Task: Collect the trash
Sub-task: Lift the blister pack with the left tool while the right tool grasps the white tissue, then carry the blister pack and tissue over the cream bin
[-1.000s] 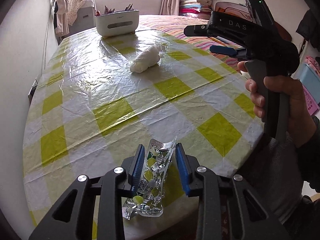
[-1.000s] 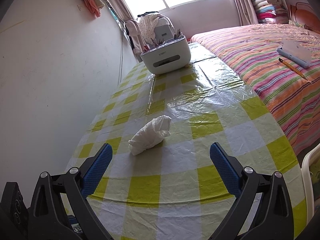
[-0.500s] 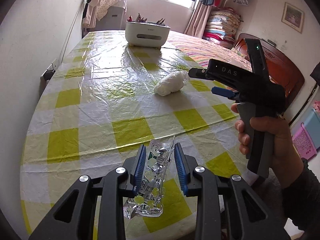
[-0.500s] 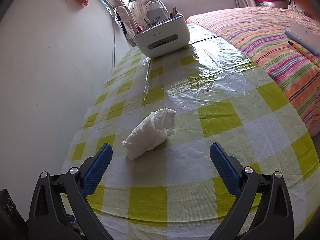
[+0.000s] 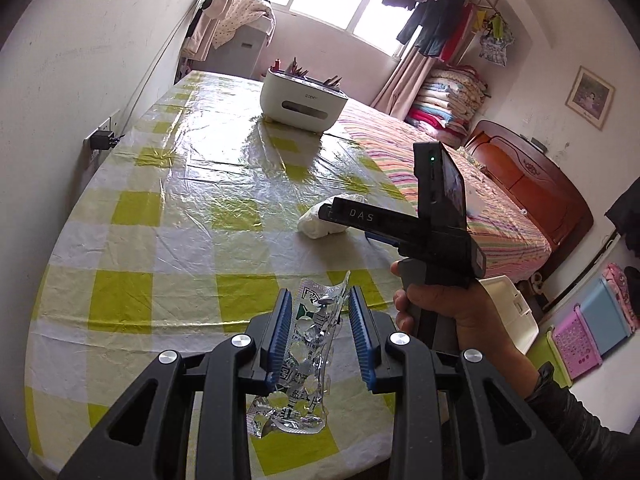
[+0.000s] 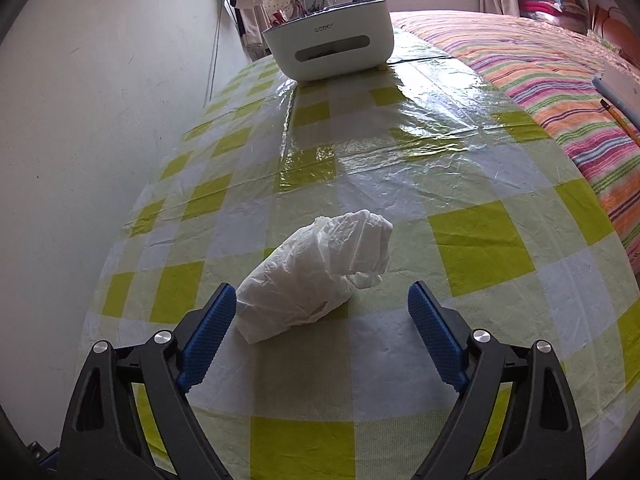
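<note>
Left wrist view: above tabletop (image 5: 168,216) near edge, facing far edge.
Right wrist view: low, close over mid-tabletop, facing same way.
Shared: crumpled tissue (image 6: 316,276), white organizer box (image 5: 302,100).

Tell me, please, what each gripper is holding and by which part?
The left gripper pinches a foil pill pack across its middle. The right gripper is open, holding nothing, near the crumpled tissue.

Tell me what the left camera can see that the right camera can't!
Only the left wrist view shows the crumpled blister pack pinched in the left gripper, the person's hand holding the other tool, and the clothes rack.

Only the right wrist view shows the open right gripper around the tissue, and a pencil on the bed.

Both show the crumpled tissue, the white organizer box and the checked tablecloth.
</note>
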Demonstrator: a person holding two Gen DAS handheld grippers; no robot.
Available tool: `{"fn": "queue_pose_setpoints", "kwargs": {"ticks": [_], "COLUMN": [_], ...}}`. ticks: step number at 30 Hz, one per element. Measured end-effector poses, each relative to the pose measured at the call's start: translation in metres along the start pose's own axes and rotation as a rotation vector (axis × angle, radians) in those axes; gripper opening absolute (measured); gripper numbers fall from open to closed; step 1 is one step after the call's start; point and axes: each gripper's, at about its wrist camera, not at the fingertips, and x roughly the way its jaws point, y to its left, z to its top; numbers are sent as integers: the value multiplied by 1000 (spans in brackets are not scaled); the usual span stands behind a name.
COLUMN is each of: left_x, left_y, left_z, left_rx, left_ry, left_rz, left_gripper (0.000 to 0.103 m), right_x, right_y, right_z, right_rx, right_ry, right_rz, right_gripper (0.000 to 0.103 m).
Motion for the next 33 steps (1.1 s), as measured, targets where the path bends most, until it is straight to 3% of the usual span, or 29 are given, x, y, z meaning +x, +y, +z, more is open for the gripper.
{"fn": "queue_pose_setpoints", "kwargs": {"ticks": [2, 4, 5, 7, 9, 23, 33], "left_x": [0, 1, 1, 3, 6, 24, 38], "left_y": [0, 0, 0, -1, -3, -36, -72], "left_z": [0, 0, 0, 0, 0, 5, 8], "left_rx": [0, 0, -2, -4, 0, 53, 105], "left_ry": [2, 3, 5, 9, 15, 26, 36], "left_rz": [-1, 2, 2, 4, 7, -22, -54], "left_gripper": [29, 29, 29, 29, 29, 29, 29], "right_x": [1, 2, 1, 1, -3, -56, -102], "right_y": [3, 4, 4, 5, 2, -27, -71], "right_z": [-1, -1, -2, -3, -4, -19, -35], "right_rx": [-18, -28, -29, -32, -19, 45, 69], "right_ry": [1, 3, 0, 3, -9, -64, -125], "right_rz": [-4, 2, 6, 13, 24, 70, 10], "right_gripper": [77, 58, 54, 33, 29, 27, 27]}}
